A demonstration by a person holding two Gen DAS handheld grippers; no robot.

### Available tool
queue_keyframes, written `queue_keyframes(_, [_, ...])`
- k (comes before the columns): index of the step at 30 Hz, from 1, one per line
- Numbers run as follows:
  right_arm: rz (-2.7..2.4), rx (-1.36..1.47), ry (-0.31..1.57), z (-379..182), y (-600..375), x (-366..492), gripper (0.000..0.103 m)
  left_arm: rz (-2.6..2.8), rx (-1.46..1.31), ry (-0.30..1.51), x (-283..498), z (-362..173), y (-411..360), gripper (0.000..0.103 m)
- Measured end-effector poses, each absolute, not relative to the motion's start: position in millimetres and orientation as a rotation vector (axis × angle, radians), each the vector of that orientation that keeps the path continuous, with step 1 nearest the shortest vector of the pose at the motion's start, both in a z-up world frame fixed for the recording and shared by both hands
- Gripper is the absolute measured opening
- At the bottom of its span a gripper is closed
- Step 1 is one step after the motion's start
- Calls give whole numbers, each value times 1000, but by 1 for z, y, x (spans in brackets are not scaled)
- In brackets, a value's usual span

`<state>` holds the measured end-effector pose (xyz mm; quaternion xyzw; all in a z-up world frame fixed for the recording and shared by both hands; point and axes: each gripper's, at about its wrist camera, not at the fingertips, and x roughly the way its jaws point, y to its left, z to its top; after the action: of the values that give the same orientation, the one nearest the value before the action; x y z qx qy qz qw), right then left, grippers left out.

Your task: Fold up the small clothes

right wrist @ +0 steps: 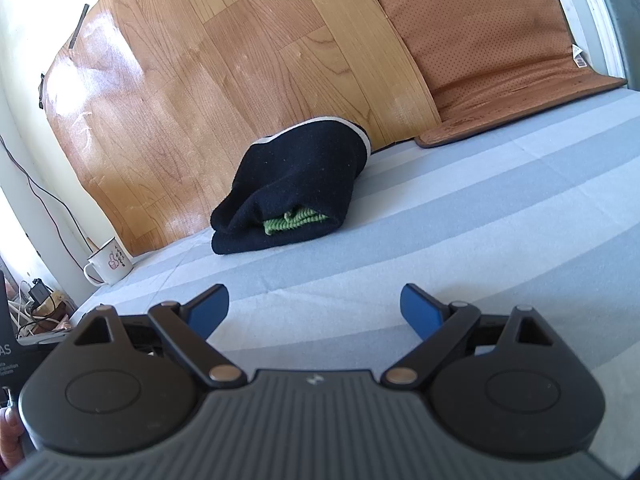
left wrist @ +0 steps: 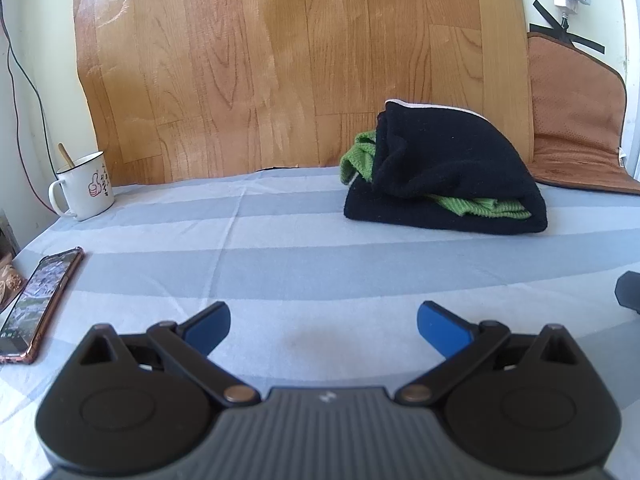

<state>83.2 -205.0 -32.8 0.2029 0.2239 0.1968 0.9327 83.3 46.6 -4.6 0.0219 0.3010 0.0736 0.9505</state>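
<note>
Left gripper point(left wrist: 323, 322): blue-padded fingers point(left wrist: 208, 330) spread wide, nothing between them, held low over the striped grey sheet point(left wrist: 280, 248). Right gripper point(right wrist: 315, 306): likewise spread wide and holding nothing, above the same sheet point(right wrist: 480, 240).

Room for moving: bare sheet lies between both tongs and the clothes. Far edge closed by a wood-grain panel point(left wrist: 280, 60) leaning upright; brown mat point(left wrist: 576, 120) at far right, its foot resting on the sheet. At left, a phone point(left wrist: 38, 304) lies near the sheet's edge, with a white mug point(left wrist: 84, 186) further back by the panel.

Clothes: black garment point(left wrist: 444, 172) folded into a thick bundle, far right of centre, close to the panel. A green knit piece point(left wrist: 488, 206) is sandwiched within it, showing at the near fold and the left end. A pale trim runs along the bundle's top edge.

Hard to make out: garment types not discernible. A dark object point(left wrist: 628, 292) is cut off at the right border of the left wrist view.
</note>
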Motion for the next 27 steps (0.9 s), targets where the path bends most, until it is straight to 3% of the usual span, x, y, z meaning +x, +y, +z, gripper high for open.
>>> queue_keyframes(27, [403,416,458,-33,-205,83,94,169,62,652,88,-8,46,103])
